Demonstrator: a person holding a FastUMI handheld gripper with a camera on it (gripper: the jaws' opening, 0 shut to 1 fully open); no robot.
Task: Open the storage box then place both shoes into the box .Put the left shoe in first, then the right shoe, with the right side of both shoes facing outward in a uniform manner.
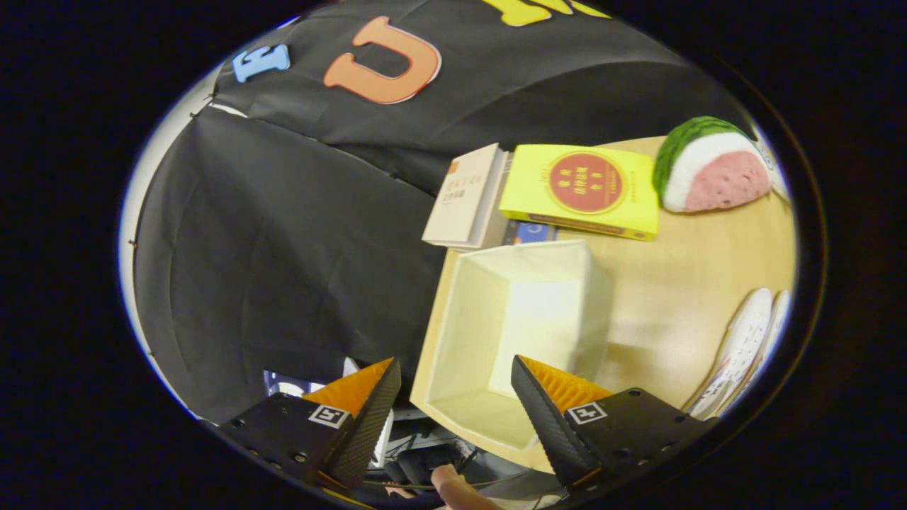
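My gripper [453,368] is spread wide, holding nothing. The open box [489,312] sits just ahead between my fingers, right at the table [680,297] edge. Shoes [744,354] lie well apart beside it; books [577,188] sit just beyond.

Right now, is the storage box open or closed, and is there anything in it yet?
Open and empty. The storage box has no lid over it, and its pale inner walls and floor are bare. The shoes lie on the table; the gripper is open.
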